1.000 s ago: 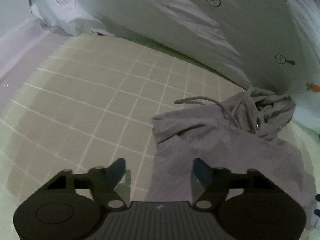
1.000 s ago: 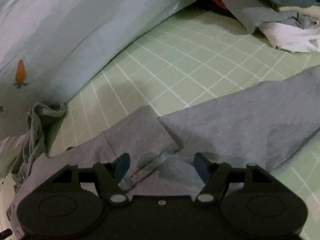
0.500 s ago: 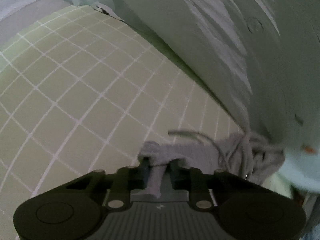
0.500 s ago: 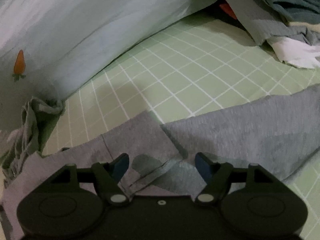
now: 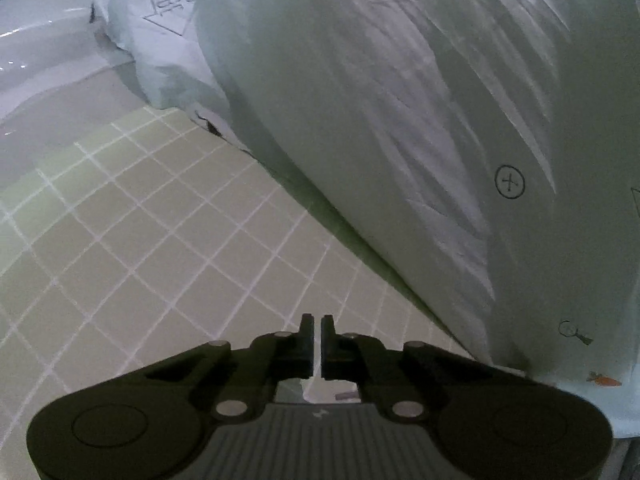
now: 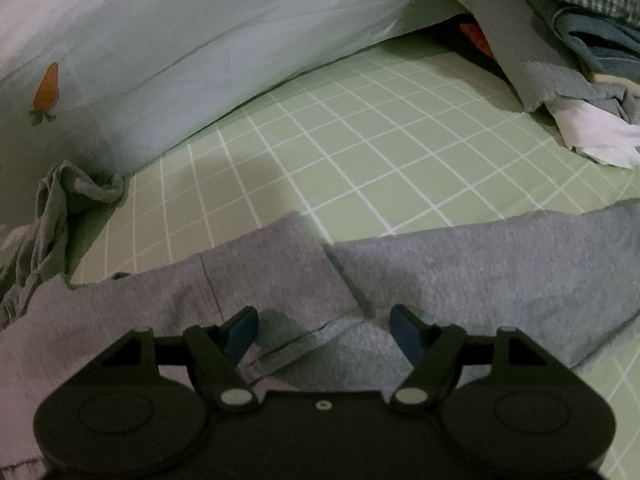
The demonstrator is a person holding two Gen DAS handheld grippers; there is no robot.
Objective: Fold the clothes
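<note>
Holding my left gripper [image 5: 316, 330] nearly closed above the bed [image 5: 168, 232], I cannot tell whether cloth is inside; my right gripper [image 6: 324, 330] waits wide over the grey hoodie [image 6: 460, 272], spread flat for folding.

claws: 2 [image 5: 317, 322] [image 6: 324, 330] | grey hoodie: 1 [image 6: 460, 272] | pillow: 1 [image 6: 180, 52] | clothes pile: 1 [image 6: 568, 40]

The left gripper [image 5: 317, 322] is raised over the green checked sheet [image 5: 160, 240], its two dark fingers [image 5: 306, 344] drawn almost together with only a thin slit between them. No cloth can be made out in that slit. Behind looms a big pale quilt [image 5: 400, 100] printed with little carrots [image 5: 606, 380].
</note>
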